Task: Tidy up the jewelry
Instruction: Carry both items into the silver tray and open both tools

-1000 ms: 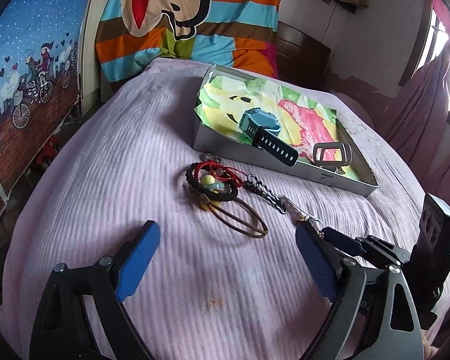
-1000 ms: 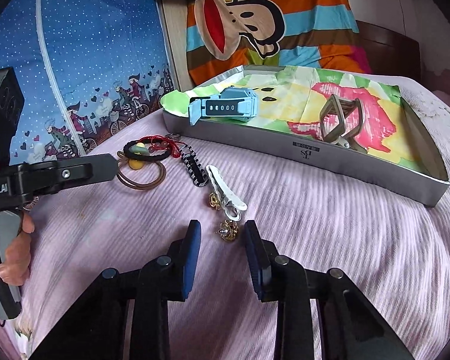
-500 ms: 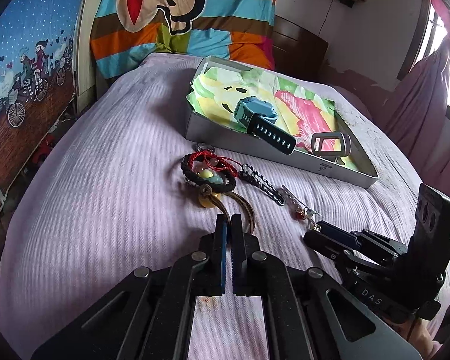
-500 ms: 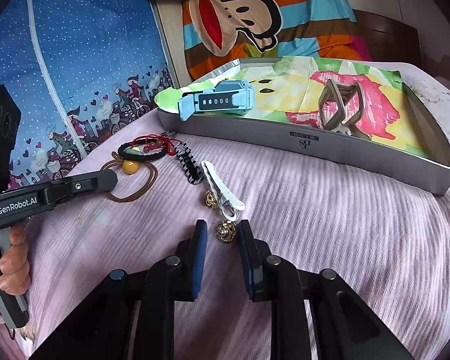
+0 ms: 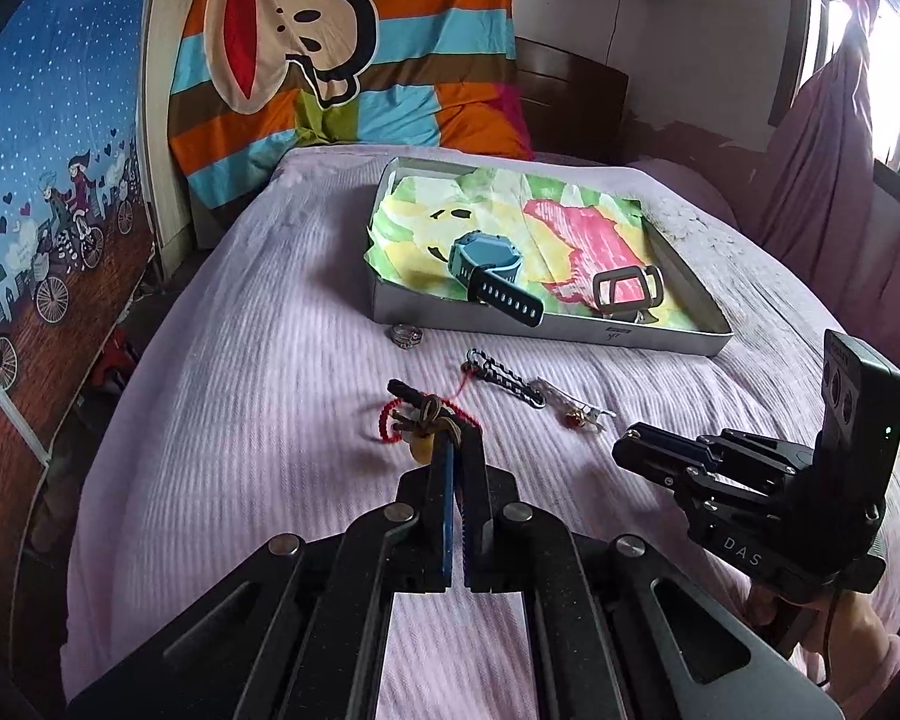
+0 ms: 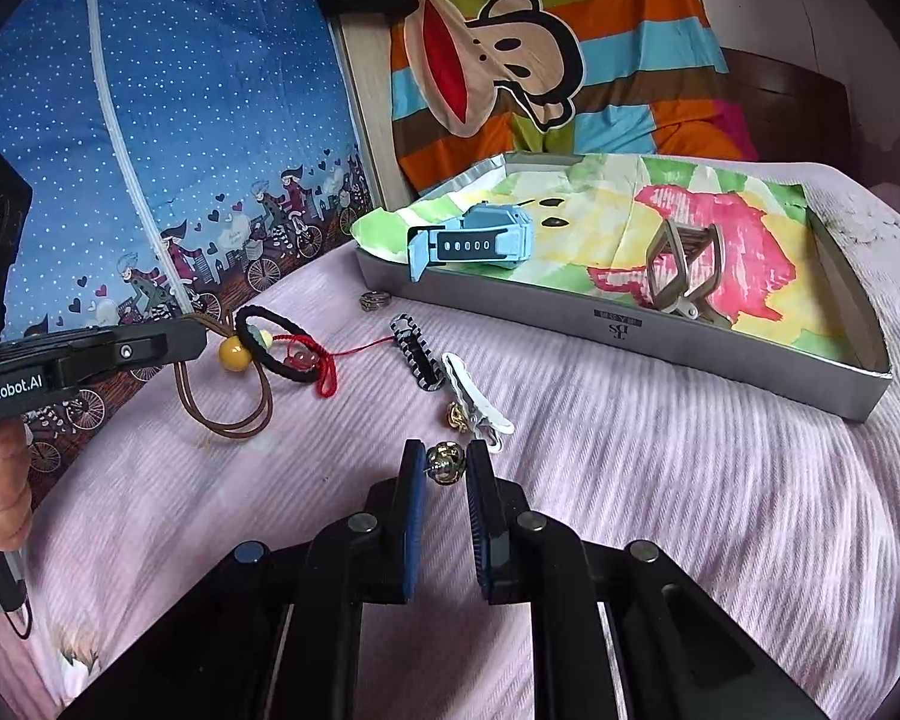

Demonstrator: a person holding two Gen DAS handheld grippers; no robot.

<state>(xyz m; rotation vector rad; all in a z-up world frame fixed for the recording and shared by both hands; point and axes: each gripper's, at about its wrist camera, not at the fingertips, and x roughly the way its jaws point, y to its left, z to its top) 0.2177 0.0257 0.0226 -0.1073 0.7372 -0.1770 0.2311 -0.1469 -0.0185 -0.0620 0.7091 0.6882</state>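
"GenRobot.AI" stands on the left gripper (image 6: 193, 341) (white letters); "DAS" on the right gripper (image 5: 621, 453).

2 low wrist views, shared tray (image 5: 546, 330)

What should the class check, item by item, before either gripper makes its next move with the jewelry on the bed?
1. The left gripper has its fingers shut on the brown cord: ok.
2. The red string is free of the striped clip: cannot tell; it runs right up to the clip.
3. The gold charm is centred between the fingers of the right gripper: ok.
4. The right fingers are pinching the charm: not ok; they stand apart around it.
5. The tray has bare lining beside the watch and the claw clip: ok.
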